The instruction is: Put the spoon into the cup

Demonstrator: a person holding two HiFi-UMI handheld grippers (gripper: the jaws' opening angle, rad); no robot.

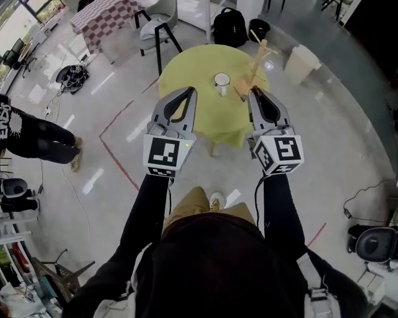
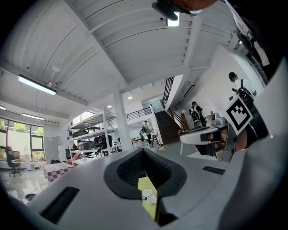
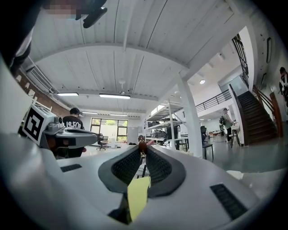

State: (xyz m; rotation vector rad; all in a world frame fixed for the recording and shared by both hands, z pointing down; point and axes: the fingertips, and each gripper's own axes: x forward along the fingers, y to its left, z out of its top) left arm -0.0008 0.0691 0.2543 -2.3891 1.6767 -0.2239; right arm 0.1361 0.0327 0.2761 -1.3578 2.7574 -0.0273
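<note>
A white cup (image 1: pixel 222 81) stands near the middle of a round yellow table (image 1: pixel 186 74) ahead of me. My right gripper (image 1: pixel 254 93) is shut on a wooden spoon (image 1: pixel 254 65), whose long handle slants up over the table's right side, just right of the cup. In the right gripper view the spoon (image 3: pixel 142 145) shows as a brown bit pinched at the tips of the right gripper (image 3: pixel 142 150). My left gripper (image 1: pixel 188 93) hovers at the table's near left edge, shut with nothing in it. Through the left gripper (image 2: pixel 143 152) I see the cup (image 2: pixel 147 194) on the yellow top.
Behind the table stand a grey chair (image 1: pixel 155 28), a black backpack (image 1: pixel 230 25) and a white bin (image 1: pixel 301 62). A checked table (image 1: pixel 102 18) is at the far left. A person in black (image 1: pixel 31 133) stands at the left edge. Red tape lines (image 1: pixel 118 155) cross the floor.
</note>
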